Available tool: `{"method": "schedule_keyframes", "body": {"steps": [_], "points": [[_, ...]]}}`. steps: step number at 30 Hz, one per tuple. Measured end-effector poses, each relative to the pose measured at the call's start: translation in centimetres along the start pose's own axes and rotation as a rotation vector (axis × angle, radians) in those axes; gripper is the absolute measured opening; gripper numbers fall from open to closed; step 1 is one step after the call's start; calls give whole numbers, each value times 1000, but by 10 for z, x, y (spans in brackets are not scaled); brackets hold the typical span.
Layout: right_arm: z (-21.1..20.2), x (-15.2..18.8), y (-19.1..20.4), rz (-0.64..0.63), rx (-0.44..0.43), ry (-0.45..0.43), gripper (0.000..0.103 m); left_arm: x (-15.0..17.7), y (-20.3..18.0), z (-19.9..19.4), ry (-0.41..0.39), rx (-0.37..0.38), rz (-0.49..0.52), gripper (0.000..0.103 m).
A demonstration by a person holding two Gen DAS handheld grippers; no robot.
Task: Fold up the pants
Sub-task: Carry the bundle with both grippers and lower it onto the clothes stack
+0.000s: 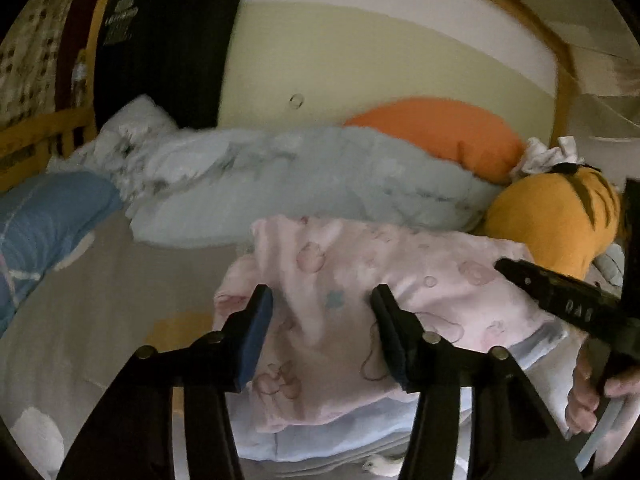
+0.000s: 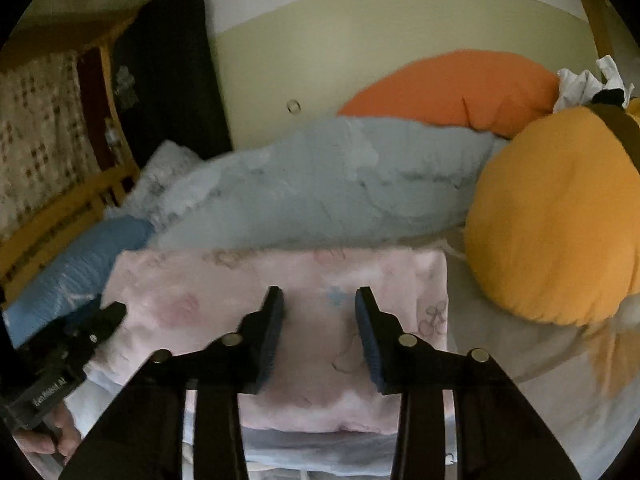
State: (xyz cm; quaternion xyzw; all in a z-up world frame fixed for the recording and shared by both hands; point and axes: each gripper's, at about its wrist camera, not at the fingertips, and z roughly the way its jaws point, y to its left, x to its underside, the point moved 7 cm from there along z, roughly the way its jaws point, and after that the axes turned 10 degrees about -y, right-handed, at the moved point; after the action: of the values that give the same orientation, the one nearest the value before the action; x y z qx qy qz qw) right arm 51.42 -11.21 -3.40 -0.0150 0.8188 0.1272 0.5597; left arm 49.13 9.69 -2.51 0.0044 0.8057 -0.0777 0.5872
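Both the left gripper (image 1: 322, 300) and the right gripper (image 2: 319, 300) stood half open, gripping nothing, over the pink pants (image 2: 280, 308). The fold looked laid. Best to press flat the cloth beneath each, without dragging it.

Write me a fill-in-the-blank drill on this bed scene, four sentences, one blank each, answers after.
1. The pants lying on the bed are pale ____.
2. The pillow leaning on the wall is ____.
3. Behind the pants lies a bunched light ____ duvet.
4. In their own views, the pads of the left tongs and the right tongs stand ____, with nothing clamped between them.

Answers: pink; orange; blue; apart
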Motion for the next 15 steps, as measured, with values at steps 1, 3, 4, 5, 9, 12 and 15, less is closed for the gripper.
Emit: {"method": "schedule_keyframes", "body": {"steps": [1,3,4,5,9,12,15], "points": [[2,3,-1,-1,7,6,47,1,3,1,14,5,-31,57],[7,9,-3,8,9,15,50,3,8,2,32,12,-58,60],[8,9,-5,15,7,19,53,4,10,3,37,11,-61,64],[10,11,-8,26,6,22,59,5,12,3,38,8,-64,65],[14,11,-21,93,-24,47,66,6,13,3,34,37,-90,67],[12,8,-22,94,-26,39,66,1,12,-2,2,67,-84,66],[5,2,-19,58,-17,1,66,-9,8,-14,-50,67,-36,65]]}}
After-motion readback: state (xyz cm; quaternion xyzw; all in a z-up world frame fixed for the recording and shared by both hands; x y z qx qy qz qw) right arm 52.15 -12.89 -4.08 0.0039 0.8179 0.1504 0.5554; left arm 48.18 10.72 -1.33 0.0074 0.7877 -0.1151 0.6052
